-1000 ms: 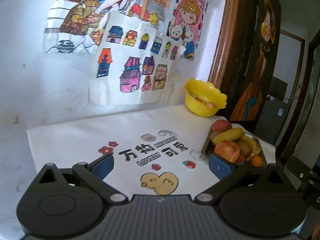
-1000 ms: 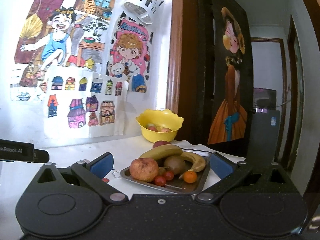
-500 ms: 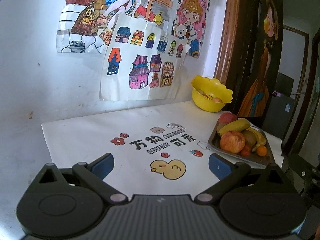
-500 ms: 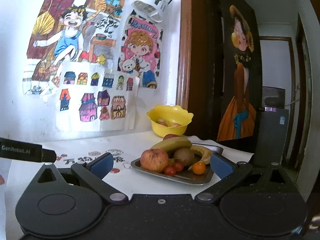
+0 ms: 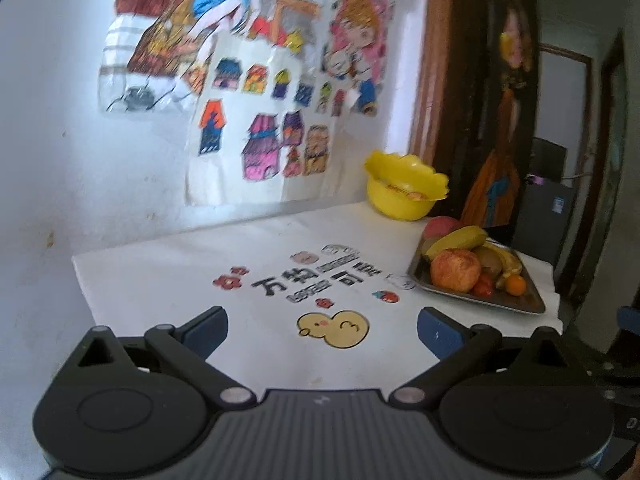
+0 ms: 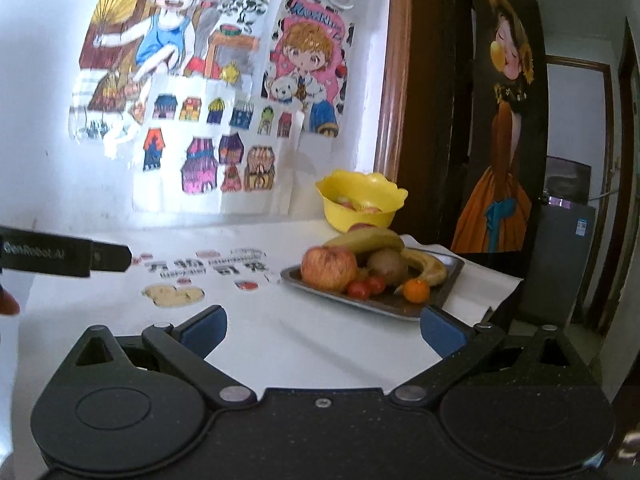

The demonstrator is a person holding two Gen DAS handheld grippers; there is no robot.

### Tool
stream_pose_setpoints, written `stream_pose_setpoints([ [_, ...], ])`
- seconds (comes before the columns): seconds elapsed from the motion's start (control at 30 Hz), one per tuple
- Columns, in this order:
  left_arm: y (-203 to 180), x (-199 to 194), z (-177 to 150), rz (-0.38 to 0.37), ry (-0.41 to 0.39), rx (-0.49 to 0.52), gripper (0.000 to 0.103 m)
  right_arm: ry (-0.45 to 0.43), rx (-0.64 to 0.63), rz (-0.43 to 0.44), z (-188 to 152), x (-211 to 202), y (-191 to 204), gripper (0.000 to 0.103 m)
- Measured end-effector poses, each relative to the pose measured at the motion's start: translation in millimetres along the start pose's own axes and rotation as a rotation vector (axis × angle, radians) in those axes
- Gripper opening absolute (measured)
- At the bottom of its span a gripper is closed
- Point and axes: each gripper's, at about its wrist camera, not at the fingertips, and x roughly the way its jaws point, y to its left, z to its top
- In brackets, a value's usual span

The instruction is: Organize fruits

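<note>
- While our right gripper [image 6: 323, 330] and left gripper [image 5: 322, 330] both stand wide open, holding nothing, we hang short of the metal tray [image 6: 448, 280]
- We judge sorting could be starting or ending
- On the tray we count one apple [image 6: 328, 267], two bananas [image 6: 368, 239], one kiwi [image 6: 387, 266], two cherry tomatoes [image 6: 366, 287], one small orange [image 6: 416, 290]
- One yellow bowl [image 6: 360, 204] behind holds fruit we cannot count

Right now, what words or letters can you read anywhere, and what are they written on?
"GenRobot.AI": on the black bar at the left edge of the right wrist view, slightly blurred.
"万物" and "可爱": printed on the white table mat.
"LOVELY": below them on the mat, blurred, so uncertain.
Lettering atop the pink cartoon poster: too blurred to read.
Fridge sticker: too small.
</note>
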Motion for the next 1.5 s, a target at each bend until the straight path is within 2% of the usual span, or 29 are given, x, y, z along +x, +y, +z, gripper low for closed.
stream_pose_setpoints([
  [0.07,-1.5,-0.8,-3.1,-0.017,-0.012,0.022,0.103,0.009,0.007,-0.009,-1.5,4.3,-3.2,0.102],
  [0.43,-13.0,13.9,-13.1,-0.070,0.058,0.049,0.103,0.031,0.015,-0.012,-5.8,11.0,-6.6,0.102],
  [0.77,-3.3,13.2,-16.1,-0.055,0.070,0.019,0.103,0.038,0.021,-0.030,-3.7,9.4,-8.1,0.102],
  [1.5,-5.9,12.8,-16.5,-0.034,0.084,0.022,0.103,0.036,0.027,-0.030,-4.1,6.2,-10.2,0.102],
])
